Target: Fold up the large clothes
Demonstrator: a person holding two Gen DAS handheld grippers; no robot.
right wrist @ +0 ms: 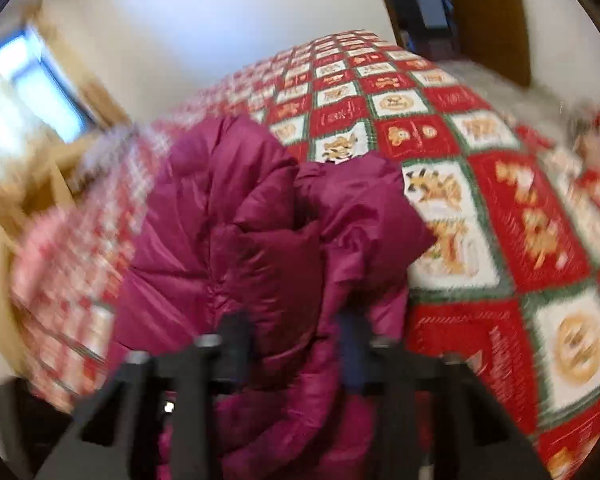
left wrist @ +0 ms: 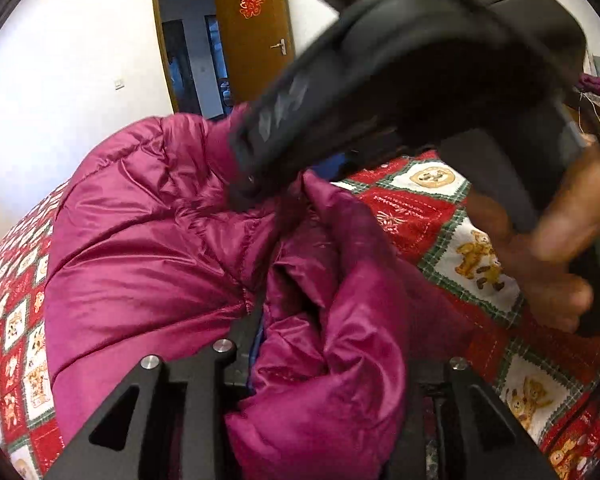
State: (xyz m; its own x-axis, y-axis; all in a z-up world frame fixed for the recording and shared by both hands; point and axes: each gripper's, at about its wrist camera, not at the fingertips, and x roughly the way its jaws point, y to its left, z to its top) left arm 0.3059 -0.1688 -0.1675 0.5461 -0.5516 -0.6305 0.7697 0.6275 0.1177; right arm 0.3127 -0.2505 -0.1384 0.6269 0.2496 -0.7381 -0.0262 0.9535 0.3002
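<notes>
The left gripper [left wrist: 300,356] pinches a bunched fold of the shiny magenta quilted down jacket [left wrist: 148,248]; the right gripper [right wrist: 296,344] also clamps jacket fabric. The jacket lies heaped near one edge of the red, white and green bear-patterned quilt [right wrist: 500,220]. Judged best: lift both holds level and lay the fold flat. The red paper emblem [left wrist: 251,2] on the brown wooden door [left wrist: 256,32] is unreadable.

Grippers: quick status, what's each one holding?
Left gripper: shut on the magenta puffer jacket.
Right gripper: shut on the same jacket.
</notes>
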